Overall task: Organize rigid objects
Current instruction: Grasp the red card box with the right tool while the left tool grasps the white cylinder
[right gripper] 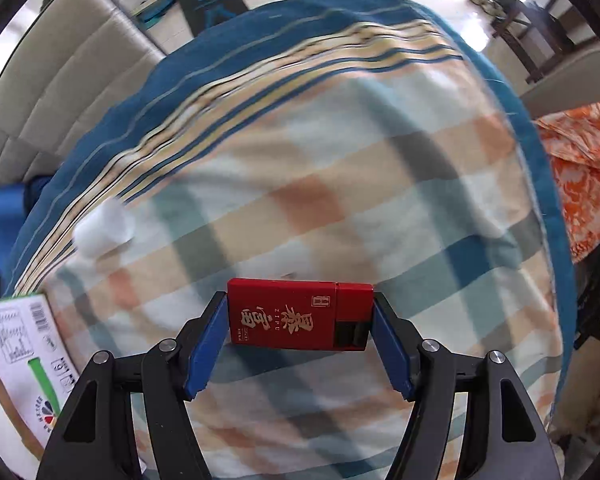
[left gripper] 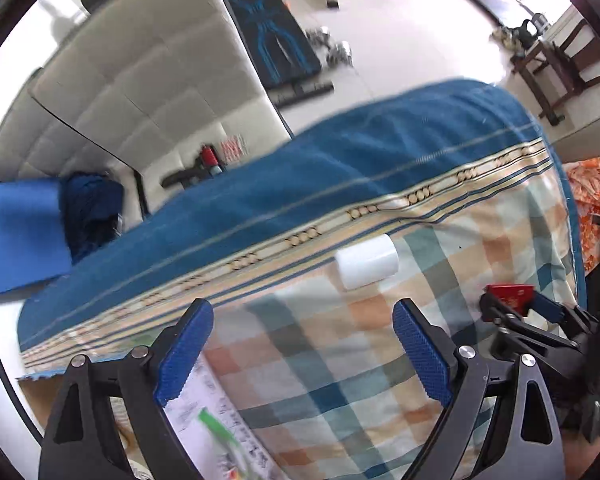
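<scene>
Blue-padded fingers of the right gripper (right gripper: 300, 334) are clamping a flat red cardboard box with gold lettering (right gripper: 298, 314) by its two short ends, so the box's long axis is running straight across from one pad to the other, and the box is hanging just above the checked orange, teal and cream tablecloth (right gripper: 380, 184). Beyond the red box and off to its left, a short white plastic cylinder (right gripper: 104, 230) is lying on its side, close to the cloth's striped cream-and-blue border; motion blur is softening its outline, so whether it is a cap or a small jar is hard to say. Nearer than the red box and at the far left edge, a white printed carton with a green stripe (right gripper: 24, 344) is sitting on the cloth.

Over in the left wrist view, the left gripper (left gripper: 304, 346) is hovering with its fingers spread wide and nothing between them. The white cylinder (left gripper: 367, 262) is lying ahead of it and slightly to the right, its long axis running roughly crosswise to the fingers, well clear of both pads. The right gripper (left gripper: 512, 304) and its red box (left gripper: 510, 294) are showing to the right of the cylinder. Judging by position, the left gripper is the nearer and freer one for the cylinder, while the red box is awaiting placement.
</scene>
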The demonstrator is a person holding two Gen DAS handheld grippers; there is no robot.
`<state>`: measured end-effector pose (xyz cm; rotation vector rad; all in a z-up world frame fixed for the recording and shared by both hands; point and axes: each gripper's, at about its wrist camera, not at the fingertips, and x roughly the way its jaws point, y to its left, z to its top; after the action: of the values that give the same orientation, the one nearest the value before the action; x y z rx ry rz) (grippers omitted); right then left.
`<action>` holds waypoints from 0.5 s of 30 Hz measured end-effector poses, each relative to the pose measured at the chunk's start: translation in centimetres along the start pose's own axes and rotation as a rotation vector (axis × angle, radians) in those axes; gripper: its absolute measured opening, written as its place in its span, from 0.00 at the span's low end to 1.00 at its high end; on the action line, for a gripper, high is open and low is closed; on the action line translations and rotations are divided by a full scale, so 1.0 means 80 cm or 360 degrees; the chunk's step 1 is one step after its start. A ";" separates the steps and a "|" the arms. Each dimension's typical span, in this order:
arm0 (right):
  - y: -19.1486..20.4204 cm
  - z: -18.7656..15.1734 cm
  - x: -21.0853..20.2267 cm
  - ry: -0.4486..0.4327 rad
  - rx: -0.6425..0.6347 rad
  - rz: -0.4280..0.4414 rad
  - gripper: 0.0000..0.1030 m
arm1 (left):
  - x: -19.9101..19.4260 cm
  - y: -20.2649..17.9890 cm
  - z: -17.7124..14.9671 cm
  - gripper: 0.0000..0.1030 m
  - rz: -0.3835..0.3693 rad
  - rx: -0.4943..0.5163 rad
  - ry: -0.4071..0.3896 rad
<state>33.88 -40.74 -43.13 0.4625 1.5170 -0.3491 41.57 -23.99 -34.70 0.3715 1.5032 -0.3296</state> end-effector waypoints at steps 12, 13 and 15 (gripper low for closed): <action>-0.063 0.024 0.029 0.0044 0.0111 0.0052 0.69 | 0.093 -0.012 0.053 0.59 -0.0170 -0.0216 0.0252; -0.061 0.023 0.034 0.0048 0.0110 0.0048 0.69 | 0.099 -0.016 0.055 0.50 -0.0154 -0.0201 0.0267; -0.069 0.014 0.035 0.0054 0.0102 0.0038 0.69 | 0.102 -0.020 0.054 0.43 -0.0118 -0.0170 0.0252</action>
<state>32.22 -45.91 -46.36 0.5394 1.5354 -0.3737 45.12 -27.18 -42.73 0.2621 1.6855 -0.2825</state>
